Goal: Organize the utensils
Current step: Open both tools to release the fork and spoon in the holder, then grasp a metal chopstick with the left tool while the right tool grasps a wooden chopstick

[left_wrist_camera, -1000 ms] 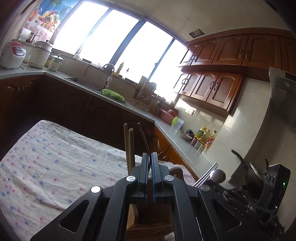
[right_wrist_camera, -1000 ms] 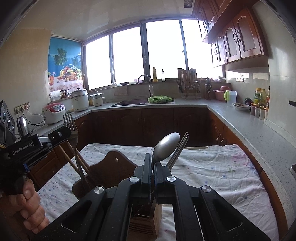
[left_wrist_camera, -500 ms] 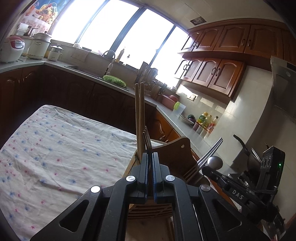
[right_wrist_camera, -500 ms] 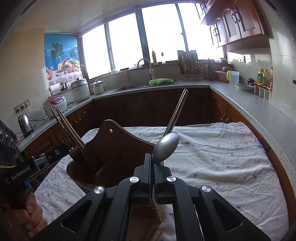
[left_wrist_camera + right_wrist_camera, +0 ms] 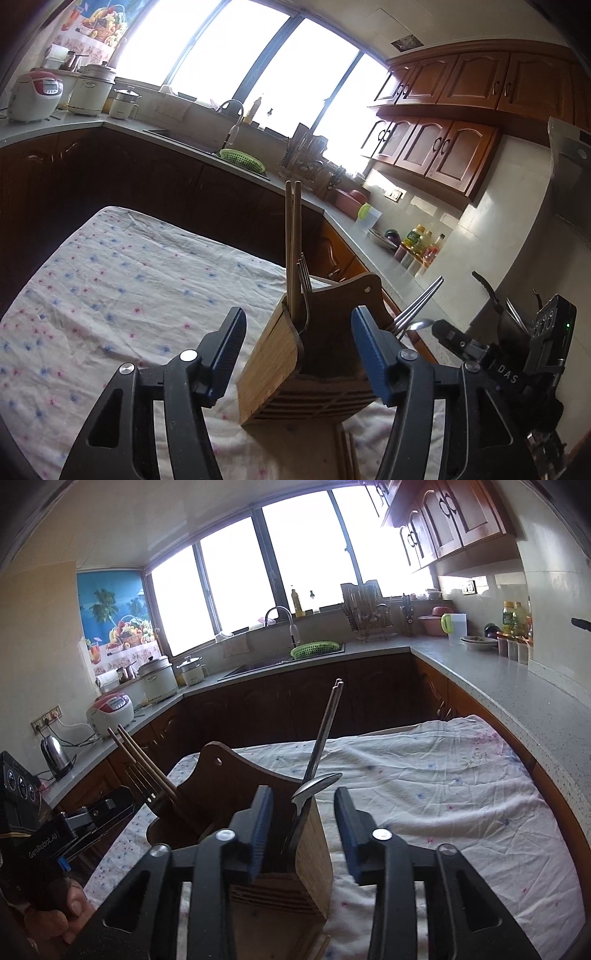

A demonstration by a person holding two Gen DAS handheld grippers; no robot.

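Wooden holder [image 5: 295, 354] keeps fork [image 5: 303, 280], spoon [image 5: 314, 786]; both claws, clenched before, now opening.

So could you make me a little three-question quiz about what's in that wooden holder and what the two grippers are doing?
1. True or false: the wooden chopsticks and the fork stand in the same end of the wooden holder.
2. Which lies against the metal chopsticks? A) spoon B) knife C) ladle
3. Fill in: the left gripper and right gripper each grip ____.

Key: 1 true; 2 A; 3 nothing, as both sets of jaws are opening with no pad on any utensil.
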